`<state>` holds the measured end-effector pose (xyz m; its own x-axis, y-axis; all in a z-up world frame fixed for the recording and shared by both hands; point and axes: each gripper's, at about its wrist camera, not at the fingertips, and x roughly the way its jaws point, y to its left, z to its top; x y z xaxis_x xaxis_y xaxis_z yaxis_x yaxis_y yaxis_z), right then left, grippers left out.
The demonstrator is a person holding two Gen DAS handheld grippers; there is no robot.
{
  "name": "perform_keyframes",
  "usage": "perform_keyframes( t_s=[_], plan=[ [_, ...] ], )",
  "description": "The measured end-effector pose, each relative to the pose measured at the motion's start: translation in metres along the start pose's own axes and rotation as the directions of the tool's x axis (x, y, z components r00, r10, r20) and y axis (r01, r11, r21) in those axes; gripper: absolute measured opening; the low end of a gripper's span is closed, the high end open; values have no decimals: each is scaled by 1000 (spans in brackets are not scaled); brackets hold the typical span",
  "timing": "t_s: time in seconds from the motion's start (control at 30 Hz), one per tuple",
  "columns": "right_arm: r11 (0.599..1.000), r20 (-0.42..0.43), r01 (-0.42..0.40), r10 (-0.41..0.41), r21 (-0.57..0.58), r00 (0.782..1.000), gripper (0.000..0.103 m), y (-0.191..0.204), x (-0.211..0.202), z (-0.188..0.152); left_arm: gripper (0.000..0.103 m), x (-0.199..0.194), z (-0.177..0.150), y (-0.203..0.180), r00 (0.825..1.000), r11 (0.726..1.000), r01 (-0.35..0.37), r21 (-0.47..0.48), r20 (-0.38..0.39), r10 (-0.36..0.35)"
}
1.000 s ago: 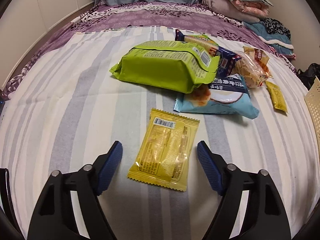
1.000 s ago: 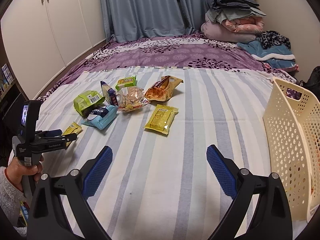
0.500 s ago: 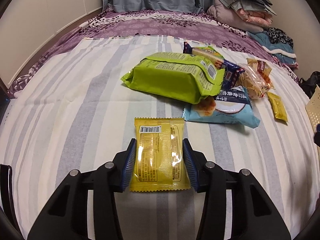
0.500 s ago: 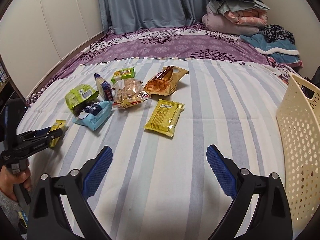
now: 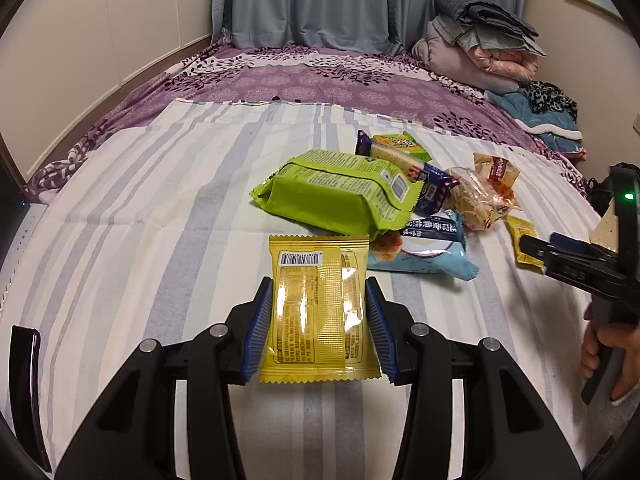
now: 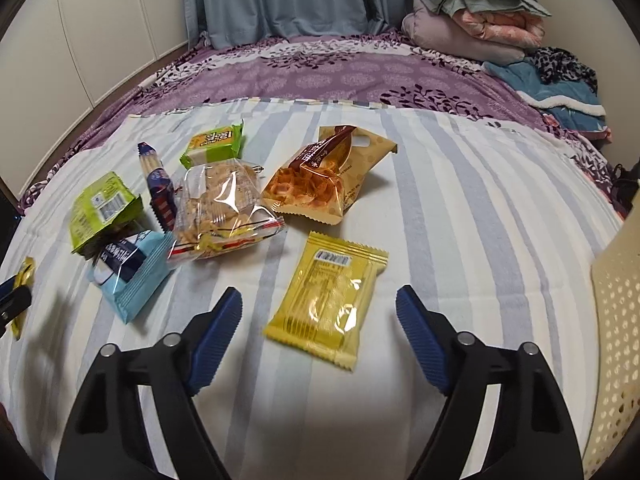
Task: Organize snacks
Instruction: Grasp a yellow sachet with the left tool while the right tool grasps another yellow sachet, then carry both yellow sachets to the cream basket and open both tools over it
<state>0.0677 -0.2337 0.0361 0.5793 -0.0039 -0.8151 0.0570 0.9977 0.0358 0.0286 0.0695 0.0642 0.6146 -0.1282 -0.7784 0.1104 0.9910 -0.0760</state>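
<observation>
My left gripper [image 5: 318, 320] is shut on a yellow snack packet [image 5: 318, 304] and holds it above the striped bedsheet; the same packet shows at the left edge of the right wrist view [image 6: 22, 280]. My right gripper [image 6: 318, 320] is open, its blue pads either side of a second yellow packet [image 6: 328, 300] lying flat on the sheet. Behind lie a green bag [image 5: 332, 192], a light blue packet [image 5: 424, 248], a clear bag of crackers [image 6: 220, 212] and a tan waffle bag [image 6: 320, 176].
A cream perforated basket [image 6: 618, 344] stands at the right edge. A small green packet [image 6: 214, 146] and a dark blue biscuit pack [image 6: 158, 184] sit at the back of the pile. Folded bedding [image 6: 476, 12] is piled at the far right.
My left gripper closed on the yellow packet and lifted it off the sheet. My right gripper moved forward and down to the second yellow packet, still open.
</observation>
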Motion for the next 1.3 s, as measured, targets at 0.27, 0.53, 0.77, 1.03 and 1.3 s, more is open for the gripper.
perform_keyframes(
  t_s=[0.27,0.53,0.77,1.03,1.3],
  plan=[
    [1000,-46,25,-25,-8,999,54,1,18,2,47,-10,5,-1,1000,1000,5,-2,21,-5],
    [1000,-40,23,-23,-3,999,49,-3,16,-1,47,-15,7,-8,999,1000,12,9,31,-13],
    [1000,1,-4,4,22,1000,49,-9,-6,-2,47,-22,13,-17,999,1000,18,23,47,-19],
    [999,102,-12,9,37,995,49,-16,-50,0,47,-36,18,-33,997,998,28,53,76,-33],
    [998,204,0,-14,66,979,49,-38,-101,0,47,-52,24,-54,992,994,47,97,109,-58]
  ],
)
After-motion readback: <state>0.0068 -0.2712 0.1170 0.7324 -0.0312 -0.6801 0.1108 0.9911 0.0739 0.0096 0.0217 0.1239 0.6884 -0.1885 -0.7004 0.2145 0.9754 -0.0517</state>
